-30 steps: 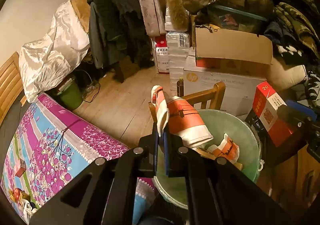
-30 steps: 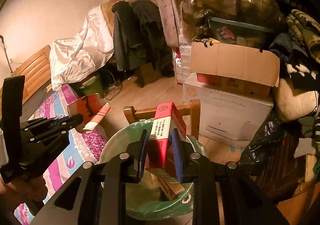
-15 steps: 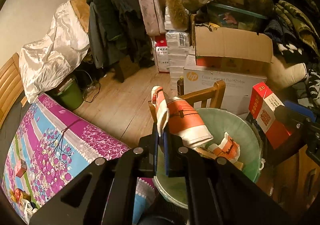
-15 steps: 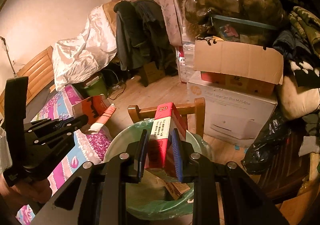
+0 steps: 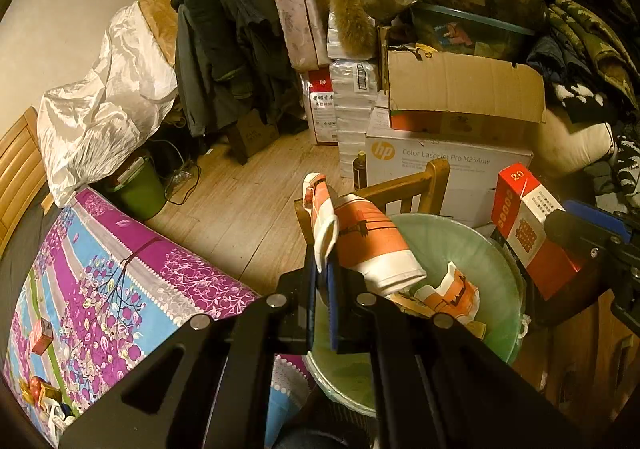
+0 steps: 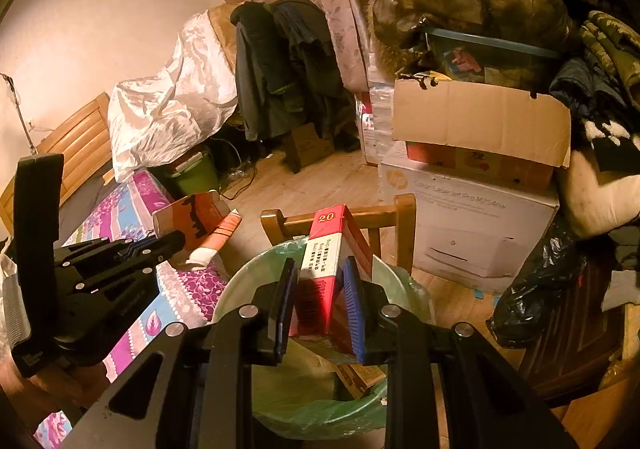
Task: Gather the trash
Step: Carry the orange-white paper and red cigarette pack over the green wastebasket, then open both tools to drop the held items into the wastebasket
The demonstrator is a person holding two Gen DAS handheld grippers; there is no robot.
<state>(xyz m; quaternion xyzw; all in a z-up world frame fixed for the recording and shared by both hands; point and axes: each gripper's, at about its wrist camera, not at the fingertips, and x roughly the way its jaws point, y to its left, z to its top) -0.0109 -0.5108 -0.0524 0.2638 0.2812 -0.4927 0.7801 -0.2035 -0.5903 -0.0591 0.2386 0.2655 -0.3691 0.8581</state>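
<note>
My left gripper (image 5: 322, 269) is shut on an orange and white carton (image 5: 372, 245) and holds it over the near rim of the green-lined trash bin (image 5: 496, 249). The carton also shows in the right wrist view (image 6: 196, 221), beside the left gripper (image 6: 176, 239). My right gripper (image 6: 320, 281) is shut on a red and white box marked 20 (image 6: 332, 249), held above the bin (image 6: 236, 289). That box shows at the right in the left wrist view (image 5: 528, 225). Orange trash (image 5: 452, 289) lies inside the bin.
A wooden chair back (image 5: 404, 189) stands behind the bin. An HP printer box (image 5: 448, 169) with an open cardboard box (image 5: 464, 89) stands beyond. A purple flowered bedspread (image 5: 100, 269) is at left, with small items on it. A green bucket (image 5: 140, 189) sits on the wooden floor.
Both grippers keep their hold. The red box has drifted slightly left and up in the left wrist view; the views have shifted a little.
</note>
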